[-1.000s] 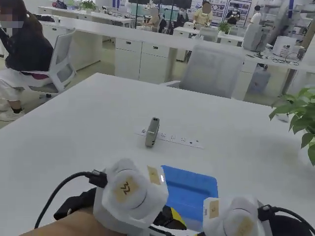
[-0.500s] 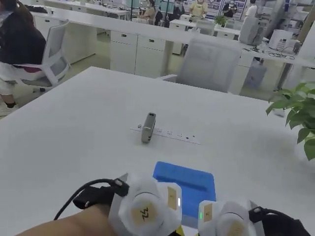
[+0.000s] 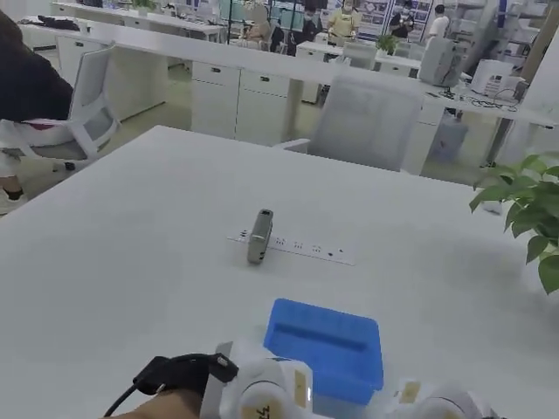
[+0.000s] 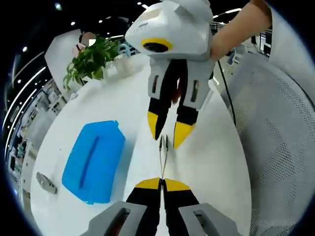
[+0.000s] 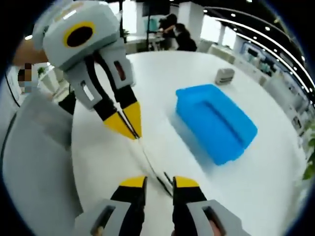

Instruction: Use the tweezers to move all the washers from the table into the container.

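The blue container (image 3: 323, 345) stands open on the white table (image 3: 131, 244), also seen in the gripper views (image 4: 93, 160) (image 5: 216, 123). My left gripper (image 4: 162, 183) is shut on one end of thin metal tweezers (image 4: 162, 155). It faces my right gripper (image 4: 168, 130), whose jaws stand apart around the tweezers' other end. In the right gripper view the tweezers (image 5: 152, 164) run from the left gripper (image 5: 129, 125) to between my right gripper's (image 5: 158, 183) own parted tips. No washers can be made out.
A power strip (image 3: 301, 247) with a grey device (image 3: 258, 236) on it lies beyond the container. A potted plant (image 3: 524, 201) reaches in at the right edge. Office chairs (image 3: 367, 118) and desks stand behind the table. A mesh chair back (image 4: 280, 137) is close by.
Both grippers have drawn back toward me and sunk to the bottom of the head view, uncovering the whole blue container. The head camera has also shifted.
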